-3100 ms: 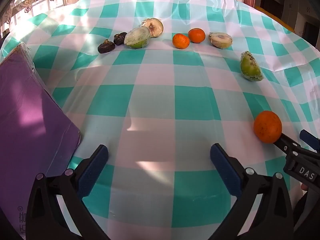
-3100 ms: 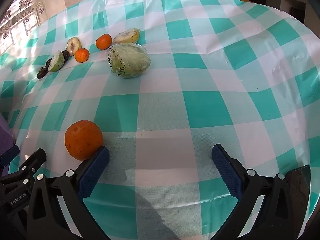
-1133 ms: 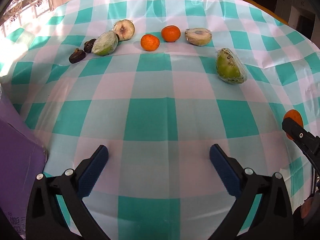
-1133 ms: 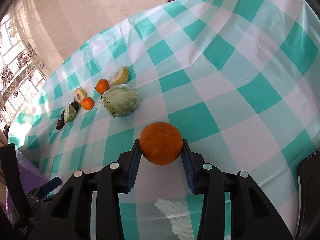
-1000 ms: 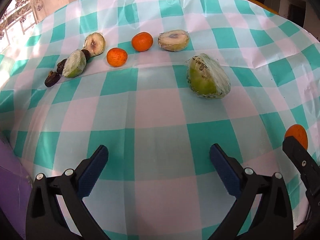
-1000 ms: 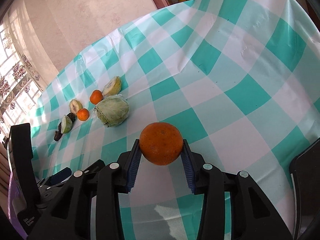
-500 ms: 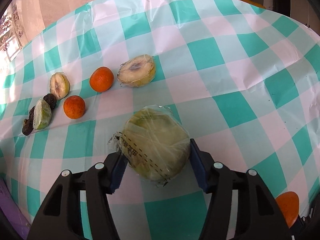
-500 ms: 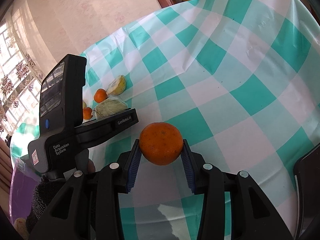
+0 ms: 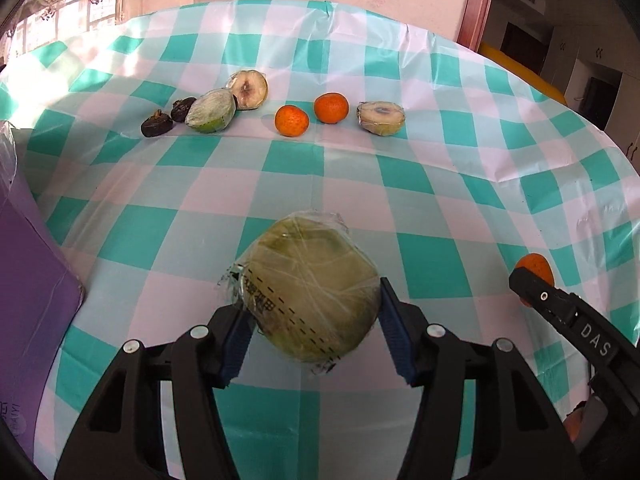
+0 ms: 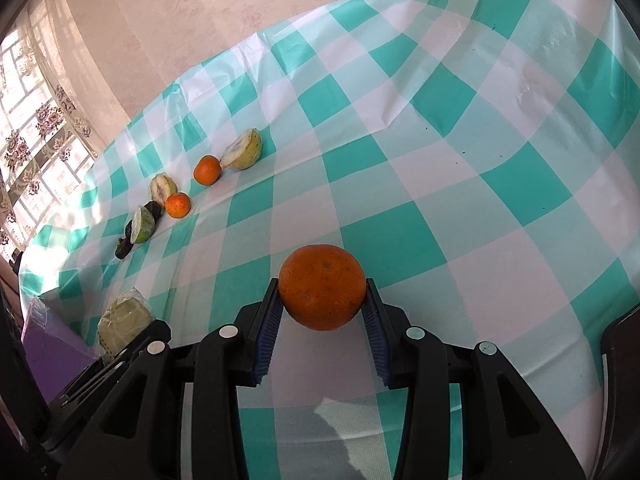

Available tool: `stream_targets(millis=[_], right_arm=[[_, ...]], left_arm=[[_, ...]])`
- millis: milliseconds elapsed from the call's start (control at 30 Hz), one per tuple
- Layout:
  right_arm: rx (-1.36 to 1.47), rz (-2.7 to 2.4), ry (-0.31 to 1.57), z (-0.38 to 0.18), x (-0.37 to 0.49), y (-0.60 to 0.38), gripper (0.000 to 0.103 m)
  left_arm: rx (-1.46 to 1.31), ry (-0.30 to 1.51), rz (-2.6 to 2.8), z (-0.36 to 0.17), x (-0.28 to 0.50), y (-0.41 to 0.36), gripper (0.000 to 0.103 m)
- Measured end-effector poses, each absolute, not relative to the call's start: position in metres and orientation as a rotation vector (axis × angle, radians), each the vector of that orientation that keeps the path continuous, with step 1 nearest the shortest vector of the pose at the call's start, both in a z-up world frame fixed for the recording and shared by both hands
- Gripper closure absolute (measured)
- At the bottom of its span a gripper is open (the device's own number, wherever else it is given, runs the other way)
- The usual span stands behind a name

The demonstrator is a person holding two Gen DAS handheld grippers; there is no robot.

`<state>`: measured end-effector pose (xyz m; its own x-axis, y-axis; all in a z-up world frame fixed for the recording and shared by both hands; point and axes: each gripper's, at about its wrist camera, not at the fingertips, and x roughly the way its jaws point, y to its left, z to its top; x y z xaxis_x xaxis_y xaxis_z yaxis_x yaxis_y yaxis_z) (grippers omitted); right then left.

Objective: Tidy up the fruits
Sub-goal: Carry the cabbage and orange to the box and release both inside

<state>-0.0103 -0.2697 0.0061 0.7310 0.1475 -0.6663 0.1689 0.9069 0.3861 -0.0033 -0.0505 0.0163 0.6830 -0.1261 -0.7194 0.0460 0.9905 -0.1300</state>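
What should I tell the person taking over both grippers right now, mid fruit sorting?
Left gripper: shut on the wrapped melon, held above the tablecloth.
Right gripper: shut on the big orange, also off the cloth.
Far row on the cloth: two dark dried fruits, a wrapped green half, a cut half, two small oranges, another cut half.
Purple box sits at the left edge.
Done: both pieces picked up.
Left: set the melon and the orange down with their like; where exactly is your call.
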Motion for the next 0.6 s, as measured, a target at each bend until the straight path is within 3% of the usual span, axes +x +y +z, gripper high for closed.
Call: stream_targets(millis=[600], right_arm=[[0.383,0.017,0.788,0.008,-0.022,-0.248,0.063]], left_arm=[[-0.178,0.787,-0.118,0.017,-0.056,-0.014,0.045]])
